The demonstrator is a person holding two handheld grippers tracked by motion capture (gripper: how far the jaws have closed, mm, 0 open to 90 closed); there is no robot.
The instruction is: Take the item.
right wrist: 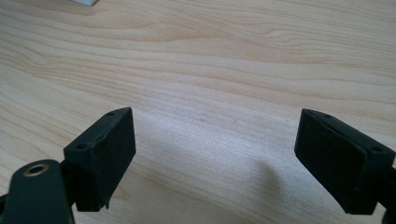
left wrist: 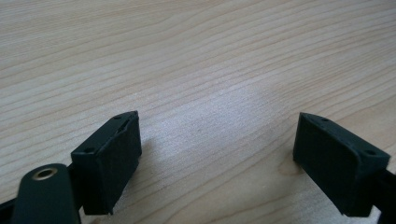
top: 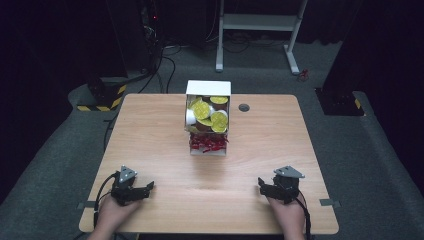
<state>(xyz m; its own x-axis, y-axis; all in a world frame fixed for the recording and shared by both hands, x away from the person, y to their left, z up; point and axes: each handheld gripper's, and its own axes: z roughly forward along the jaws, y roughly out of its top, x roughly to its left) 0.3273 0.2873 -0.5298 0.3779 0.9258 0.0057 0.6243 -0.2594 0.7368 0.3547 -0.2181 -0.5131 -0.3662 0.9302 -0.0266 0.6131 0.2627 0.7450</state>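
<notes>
Item 1: my left hand-held gripper [top: 145,189], resting low at the near left corner of the surface [top: 150,140], my left hand [top: 114,212] behind it at the edge. In the left gripper view its 2 black jaws stand spread wide, with bare wood grain between them and nothing gripped.

Item 2: my right hand-held gripper [top: 264,186], low at the near right corner, my right hand [top: 287,214] behind it. In the right gripper view its jaws are likewise spread wide over bare wood, nothing between them.

Item 3: white box [top: 208,89], open toward me, standing at the middle of the far half of the surface, well apart from both grippers. It holds round cups with yellow lids [top: 202,109], stacked in its upper part; exact count cannot be told. Red shredded paper [top: 207,143] lies at its near end.

Item 4: small dark round hole [top: 244,107] in the surface, just right of the box.

Item 5: white frame legs [top: 257,22] on the floor beyond the far edge.
</notes>
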